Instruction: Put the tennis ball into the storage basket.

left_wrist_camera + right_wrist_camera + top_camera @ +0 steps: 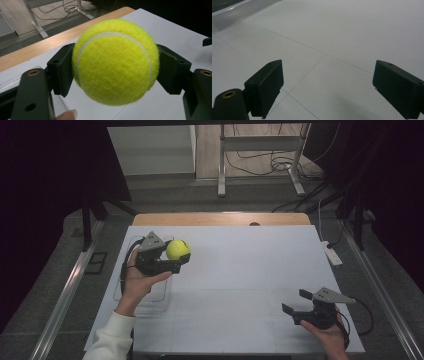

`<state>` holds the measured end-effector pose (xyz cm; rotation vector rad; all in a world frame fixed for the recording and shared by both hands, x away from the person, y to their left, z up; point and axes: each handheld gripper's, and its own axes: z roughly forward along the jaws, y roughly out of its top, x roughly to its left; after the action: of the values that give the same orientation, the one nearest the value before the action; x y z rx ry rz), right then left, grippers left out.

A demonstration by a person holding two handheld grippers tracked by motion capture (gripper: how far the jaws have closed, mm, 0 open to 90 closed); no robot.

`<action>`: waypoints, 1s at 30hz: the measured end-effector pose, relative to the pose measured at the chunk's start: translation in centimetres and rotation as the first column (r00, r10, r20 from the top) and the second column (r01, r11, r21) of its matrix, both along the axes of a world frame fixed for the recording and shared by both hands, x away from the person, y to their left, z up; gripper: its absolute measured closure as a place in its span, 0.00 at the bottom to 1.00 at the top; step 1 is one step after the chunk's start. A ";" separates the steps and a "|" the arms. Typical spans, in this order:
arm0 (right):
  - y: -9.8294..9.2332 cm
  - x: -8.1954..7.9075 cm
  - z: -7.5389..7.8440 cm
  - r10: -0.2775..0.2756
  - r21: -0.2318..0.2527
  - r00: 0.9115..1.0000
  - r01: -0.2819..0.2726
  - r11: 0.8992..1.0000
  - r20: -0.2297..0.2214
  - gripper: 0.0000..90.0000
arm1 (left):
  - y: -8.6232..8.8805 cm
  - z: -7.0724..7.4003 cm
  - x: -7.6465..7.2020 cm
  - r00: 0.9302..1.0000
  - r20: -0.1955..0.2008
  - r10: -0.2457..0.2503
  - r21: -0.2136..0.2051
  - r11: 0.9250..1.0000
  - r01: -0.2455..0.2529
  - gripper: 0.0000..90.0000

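Between the two black jaws of the left gripper (116, 67) sits a yellow tennis ball (115, 61), clamped from both sides: in the left gripper view each pad presses flat against the felt, one on either flank, and the ball bulges above and below them with its white seam curving across the front. A fingertip shows at the bottom edge of that view, just under the ball. From the high view, the left gripper (181, 254) is held up in the person's left hand (136, 281), and the tennis ball (178, 249) rides at its tip above the white table (240, 270), over the table's far-left part. Just beside and below the hand lies a clear plastic tray (156, 295) on the table's left side; the ball is lifted off it and off the table. A white sleeve (110, 340) runs down to the near edge.

Well apart from the ball, at the table's near-right corner, the right gripper (296, 302) rests low in the person's right hand (330, 335). Its jaws stand wide with nothing between them; the right gripper (327, 90) view shows bare white table between the two pads. Beyond the table's far edge a strip of wooden tabletop (220, 218) shows, then grey floor with cables.
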<state>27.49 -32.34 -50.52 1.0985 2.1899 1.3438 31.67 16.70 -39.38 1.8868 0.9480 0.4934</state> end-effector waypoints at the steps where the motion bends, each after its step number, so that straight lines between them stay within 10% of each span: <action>1: 0.0 0.0 0.0 0.000 0.000 1.000 0.000 1.000 0.000 0.11 | 0.1 0.0 0.0 1.000 0.000 0.002 0.001 1.000 -0.002 0.28; 30: 0.0 0.0 0.0 0.000 0.002 1.000 0.000 1.000 -0.001 0.11 | 2.0 -1.2 1.2 0.997 -0.022 0.077 0.015 0.997 -0.077 0.28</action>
<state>27.49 -32.38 -50.55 1.1003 2.1899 1.3464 32.86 18.74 -40.58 1.8775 1.0373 0.5266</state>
